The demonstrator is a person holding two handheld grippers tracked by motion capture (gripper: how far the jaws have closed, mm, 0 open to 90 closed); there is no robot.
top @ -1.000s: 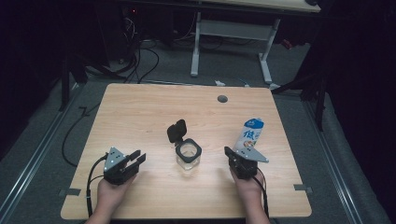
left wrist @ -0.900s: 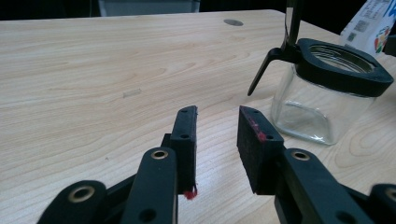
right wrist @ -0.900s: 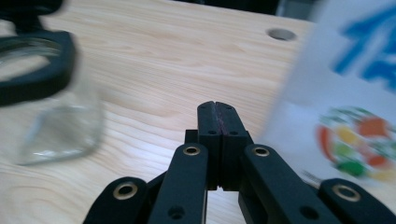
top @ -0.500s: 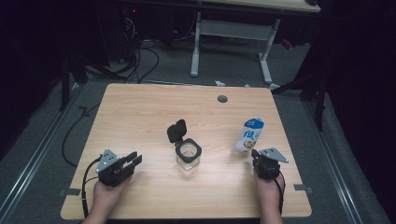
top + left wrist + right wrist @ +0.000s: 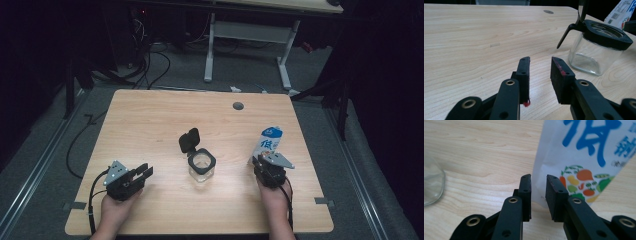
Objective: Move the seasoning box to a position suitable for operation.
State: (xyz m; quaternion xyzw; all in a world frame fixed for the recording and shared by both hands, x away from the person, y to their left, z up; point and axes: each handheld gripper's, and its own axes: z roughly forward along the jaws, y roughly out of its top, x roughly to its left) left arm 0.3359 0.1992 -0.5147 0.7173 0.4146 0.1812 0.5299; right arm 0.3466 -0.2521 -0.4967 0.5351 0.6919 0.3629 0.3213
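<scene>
The landmark here is the glass jar [image 5: 202, 167], which stands near the middle of the wooden worktop [image 5: 150, 120] with its black flip lid [image 5: 189, 140] swung up and back, so the mouth is open. To the jar's right, apart from it, stands a small white carton [image 5: 269, 143] with blue lettering and a printed band of vegetables, upright or nearly so.

The right gripper [image 5: 266, 165] sits just in front of the carton's base, on the side away from the jar. In the right gripper view its jaws have just been opening and now stand at a narrow gap, with the carton's [image 5: 584, 157] lower corner just beyond their tips; nothing lies between the pads and they do not press on the carton. The left gripper [image 5: 142, 173] rests on the jar's left, well apart from it, jaws partly open and empty, pointing toward the jar [image 5: 596, 47] as the left gripper view shows.

By the look of it, the step in hand is the approach to the carton: the right gripper is lined up low at its foot but has no hold yet. The next move likely calls for a wider gap, since the jaws look narrower than the carton's body, then a short advance so the pads come to either side of it before closing. A grip higher up might keep it from tipping when lifted toward the open jar. The left gripper seems placed to steady the jar if that is needed.
</scene>
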